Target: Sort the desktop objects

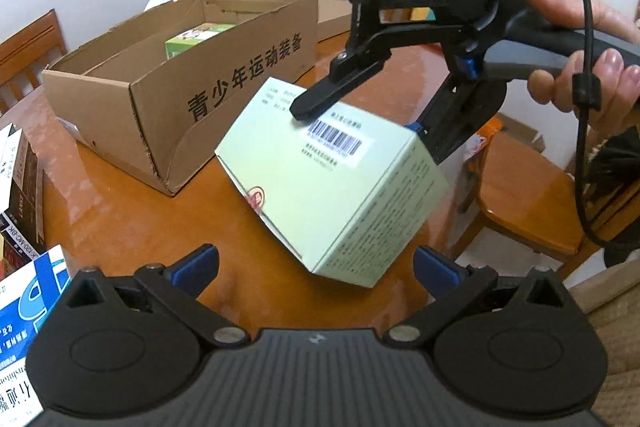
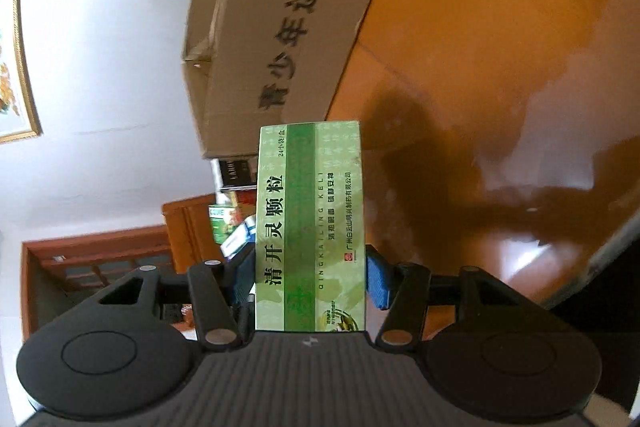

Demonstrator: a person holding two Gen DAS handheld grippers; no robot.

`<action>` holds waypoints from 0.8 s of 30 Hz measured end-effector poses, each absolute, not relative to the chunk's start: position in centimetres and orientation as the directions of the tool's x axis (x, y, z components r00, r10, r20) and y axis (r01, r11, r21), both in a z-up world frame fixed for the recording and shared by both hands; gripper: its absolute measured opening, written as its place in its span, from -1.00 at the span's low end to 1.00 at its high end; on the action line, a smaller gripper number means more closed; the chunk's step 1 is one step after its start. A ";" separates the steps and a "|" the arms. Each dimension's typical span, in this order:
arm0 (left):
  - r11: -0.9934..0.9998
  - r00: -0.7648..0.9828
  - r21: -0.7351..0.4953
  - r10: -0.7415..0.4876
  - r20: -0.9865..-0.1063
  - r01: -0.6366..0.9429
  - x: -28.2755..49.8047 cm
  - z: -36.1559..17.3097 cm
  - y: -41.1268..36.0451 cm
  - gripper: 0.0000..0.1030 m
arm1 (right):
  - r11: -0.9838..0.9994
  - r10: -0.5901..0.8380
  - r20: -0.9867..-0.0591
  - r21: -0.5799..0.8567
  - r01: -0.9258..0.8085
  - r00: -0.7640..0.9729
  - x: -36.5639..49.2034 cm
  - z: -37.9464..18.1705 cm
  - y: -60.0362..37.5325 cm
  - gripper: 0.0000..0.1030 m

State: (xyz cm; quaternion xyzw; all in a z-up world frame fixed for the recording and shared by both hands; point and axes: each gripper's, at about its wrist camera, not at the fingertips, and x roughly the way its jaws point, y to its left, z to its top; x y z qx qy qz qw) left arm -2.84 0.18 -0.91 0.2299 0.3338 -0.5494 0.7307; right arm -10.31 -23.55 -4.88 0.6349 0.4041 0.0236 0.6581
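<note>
While the green medicine box (image 1: 340, 183) hangs tilted above the glossy tabletop (image 1: 132, 211), bare wood lies open below it and toward the left gripper (image 1: 316, 265), whose fingers (image 1: 198, 265) stand wide with nothing between them. Just beyond the box sits the open cardboard carton (image 1: 224, 67), its printed wall facing it. From the right, a hand (image 1: 588, 67) reaches the right gripper (image 1: 360, 119) in, rolled sideways, its blue-padded fingers (image 2: 378, 281) clamped on the box's two faces.
</note>
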 end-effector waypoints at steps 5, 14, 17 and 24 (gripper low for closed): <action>0.317 0.183 -0.037 -0.636 -0.750 0.948 -3.1 -1.1 -1.7 0.99 | 0.249 0.574 -0.518 0.848 0.468 0.634 -8.5 -4.9 -26.0 0.17; 0.276 0.164 -0.019 -0.626 -0.763 0.961 -4.1 -2.1 -3.8 1.00 | 0.381 0.588 -0.603 0.794 0.474 0.539 -5.5 -4.5 -26.0 0.32; 0.266 0.152 -0.031 -0.638 -0.755 0.964 -4.0 -2.0 -3.7 1.00 | 0.441 0.560 -0.645 0.763 0.472 0.519 -4.9 -4.0 -25.6 0.34; 0.245 0.117 -0.060 -0.644 -0.756 0.968 -3.5 -2.4 -3.7 1.00 | 0.604 0.469 -0.755 0.652 0.458 0.457 -3.3 -2.9 -24.0 0.39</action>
